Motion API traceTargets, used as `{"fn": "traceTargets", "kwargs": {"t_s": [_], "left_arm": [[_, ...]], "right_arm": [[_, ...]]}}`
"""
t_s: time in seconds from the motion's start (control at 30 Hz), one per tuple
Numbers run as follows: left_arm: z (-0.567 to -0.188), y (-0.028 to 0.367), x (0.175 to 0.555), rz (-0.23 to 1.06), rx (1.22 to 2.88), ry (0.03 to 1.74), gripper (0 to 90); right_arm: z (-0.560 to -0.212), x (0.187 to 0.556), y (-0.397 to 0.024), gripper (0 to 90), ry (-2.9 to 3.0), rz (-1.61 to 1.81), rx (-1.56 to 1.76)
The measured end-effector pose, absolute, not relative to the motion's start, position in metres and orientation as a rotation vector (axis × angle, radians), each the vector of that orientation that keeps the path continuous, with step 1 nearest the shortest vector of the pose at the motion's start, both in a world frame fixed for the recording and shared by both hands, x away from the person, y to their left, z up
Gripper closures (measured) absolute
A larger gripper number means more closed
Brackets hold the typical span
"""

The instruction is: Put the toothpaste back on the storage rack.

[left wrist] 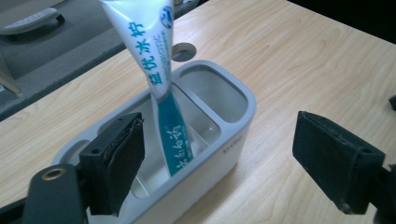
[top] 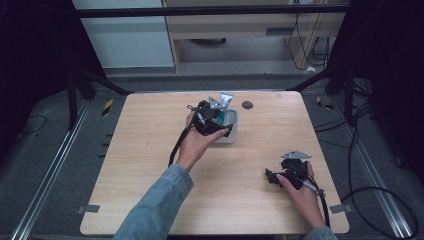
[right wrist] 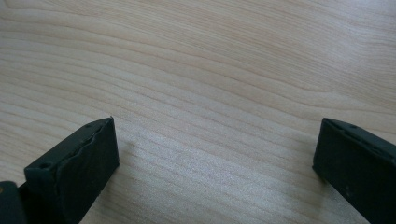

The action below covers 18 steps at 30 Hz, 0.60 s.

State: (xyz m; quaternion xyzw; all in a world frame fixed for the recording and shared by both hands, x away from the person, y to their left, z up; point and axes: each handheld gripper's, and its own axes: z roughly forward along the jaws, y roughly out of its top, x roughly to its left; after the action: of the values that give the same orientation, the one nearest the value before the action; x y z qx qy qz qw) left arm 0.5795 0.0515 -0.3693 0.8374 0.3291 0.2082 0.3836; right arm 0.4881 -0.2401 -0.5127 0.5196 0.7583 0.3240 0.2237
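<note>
A white and teal toothpaste tube (left wrist: 164, 88) stands tilted in the middle compartment of a grey holder (left wrist: 233, 140), its flat end up. My left gripper (left wrist: 219, 163) is open, its jaws wide apart on either side of the tube and touching nothing. From the high view the left gripper (top: 214, 120) hovers over the holder (top: 232, 134) near the table's far middle. My right gripper (top: 274, 177) rests low at the near right of the table, open, with bare wood (right wrist: 210, 116) between its jaws.
A small dark round disc (top: 247, 105) lies on the table beyond the holder, also seen as the disc (left wrist: 182, 51) behind the tube. The wooden table (top: 150, 165) is ringed by dark frame bars and cables on the floor.
</note>
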Motion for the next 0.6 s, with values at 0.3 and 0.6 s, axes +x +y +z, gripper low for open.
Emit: {"fn": "traceTargets", "kwargs": {"t_s": [0.3,0.6], "left_arm": [[-0.368,0.052,0.57,0.52,2.171,0.817,13.4],[-0.364,0.062,0.566,0.487,2.163,0.817,9.9]], "right_arm": [[-0.513,0.488,-0.24,0.4,2.094,0.893,1.432],[-0.513,0.488,-0.24,0.4,2.094,0.893,1.432]]}}
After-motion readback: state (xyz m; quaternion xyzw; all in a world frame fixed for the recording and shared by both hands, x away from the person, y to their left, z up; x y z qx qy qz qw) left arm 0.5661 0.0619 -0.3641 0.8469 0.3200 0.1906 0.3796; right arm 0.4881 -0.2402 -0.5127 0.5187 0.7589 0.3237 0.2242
